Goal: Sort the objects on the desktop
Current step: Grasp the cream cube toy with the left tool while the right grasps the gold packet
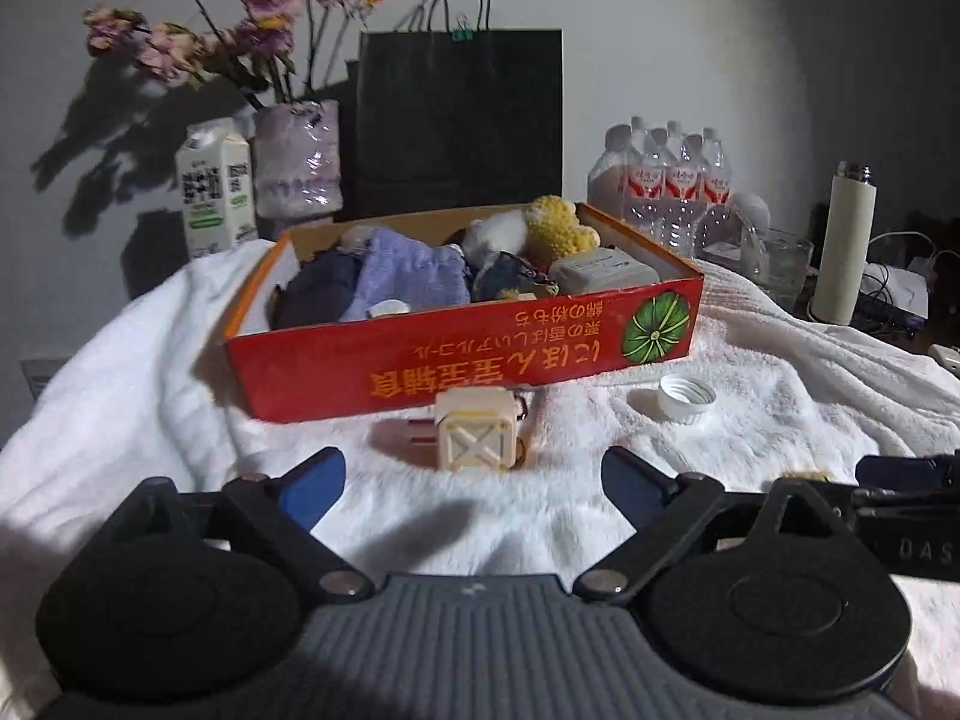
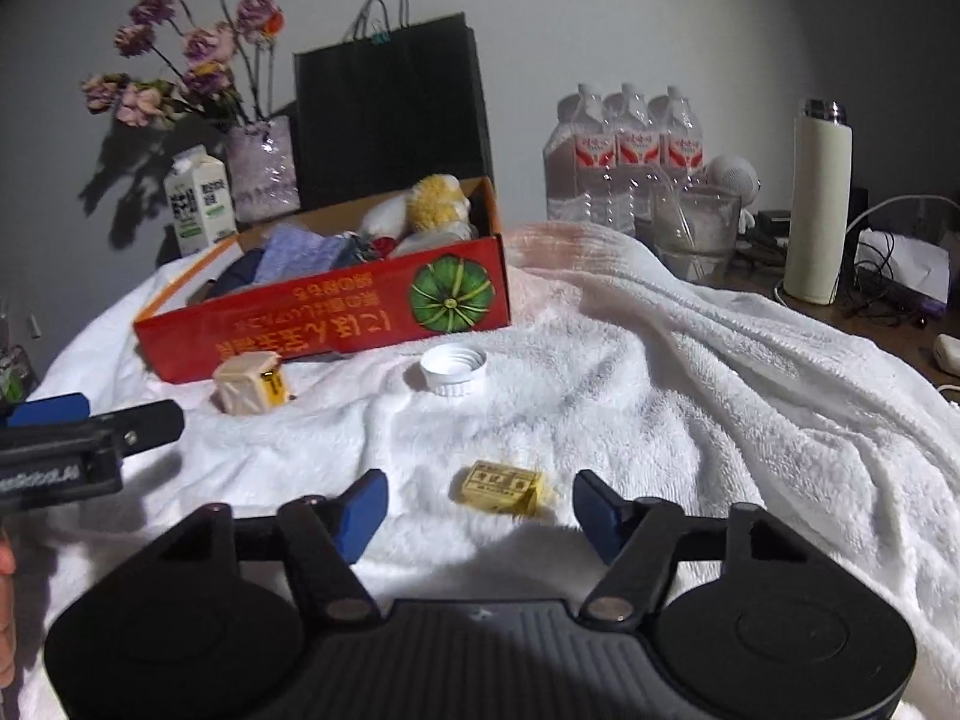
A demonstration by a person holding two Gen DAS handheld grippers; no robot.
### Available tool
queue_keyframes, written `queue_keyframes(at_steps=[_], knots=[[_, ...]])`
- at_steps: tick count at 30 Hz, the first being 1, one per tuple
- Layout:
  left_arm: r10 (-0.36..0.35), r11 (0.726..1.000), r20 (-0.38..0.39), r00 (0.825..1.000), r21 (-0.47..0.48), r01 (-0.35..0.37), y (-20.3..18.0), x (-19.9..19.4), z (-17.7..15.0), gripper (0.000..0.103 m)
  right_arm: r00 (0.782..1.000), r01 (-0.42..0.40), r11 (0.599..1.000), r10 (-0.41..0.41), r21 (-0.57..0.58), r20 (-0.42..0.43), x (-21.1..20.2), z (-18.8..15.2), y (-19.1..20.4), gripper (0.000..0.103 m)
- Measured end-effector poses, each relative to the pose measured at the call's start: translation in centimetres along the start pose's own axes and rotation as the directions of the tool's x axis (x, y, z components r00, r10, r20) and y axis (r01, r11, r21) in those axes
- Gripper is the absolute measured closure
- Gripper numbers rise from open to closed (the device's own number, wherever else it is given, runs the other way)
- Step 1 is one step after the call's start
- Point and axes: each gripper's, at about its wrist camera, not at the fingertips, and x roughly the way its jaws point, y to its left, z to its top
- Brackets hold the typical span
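Red box (image 1: 462,360) contents jumbled; cream cube (image 1: 477,439) blurred.

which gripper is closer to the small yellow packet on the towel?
Right. The right gripper has the yellow packet just ahead of its open fingertips. The left gripper faces the cream cube by the red box, off to the packet's left.

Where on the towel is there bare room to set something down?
Free: the white towel right of the bottle cap, toward the water bottles. Crowded: the red box is full, and the cream cube and yellow packet sit before it.
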Motion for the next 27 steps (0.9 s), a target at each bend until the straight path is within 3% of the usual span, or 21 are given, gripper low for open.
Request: queue_keyframes(at_steps=[4, 7, 9, 13, 16, 21, 27], knots=[[0.002, 1.000, -0.017, 1.000, 0.008, -0.002, -0.1, 3.4, 1.4, 0.012, 1.000, -0.005, 1.000, 0.005, -0.020, -0.030, 1.7, 0.3, 0.4, 0.042], [0.005, 1.000, -0.048, 0.999, 0.001, -0.005, 0.1, 5.8, 1.8, 0.022, 0.999, 0.015, 0.998, -0.018, -0.061, -0.042, 2.6, 0.2, 1.0, 0.050], [0.012, 1.000, -0.085, 0.996, -0.013, -0.013, 0.4, 7.1, 1.6, 0.032, 0.999, 0.022, 0.997, -0.025, -0.072, -0.034, 2.9, 0.1, 1.2, 0.062], [-0.009, 0.999, -0.124, 0.992, -0.042, 0.004, 0.7, 7.9, 0.9, 0.037, 1.000, 0.015, 0.998, -0.016, -0.053, -0.019, 3.2, 0.1, 0.8, 0.068], [-0.023, 0.999, -0.130, 0.991, -0.046, 0.017, 0.7, 8.1, 0.9, 0.061, 1.000, 0.013, 0.999, -0.013, -0.039, -0.013, 3.3, 0.3, 0.6, 0.073], [-0.011, 0.997, -0.094, 0.996, -0.074, 0.004, 1.1, 7.1, 0.9, 0.061, 1.000, -0.015, 0.998, 0.015, -0.067, 0.000, 2.8, 0.2, 0.8, 0.074], [0.002, 0.997, -0.006, 1.000, -0.076, -0.002, 0.3, 2.3, 1.2, 0.061, 0.996, -0.070, 0.992, 0.075, -0.101, 0.049, 0.5, 0.0, 1.8, 0.074]])
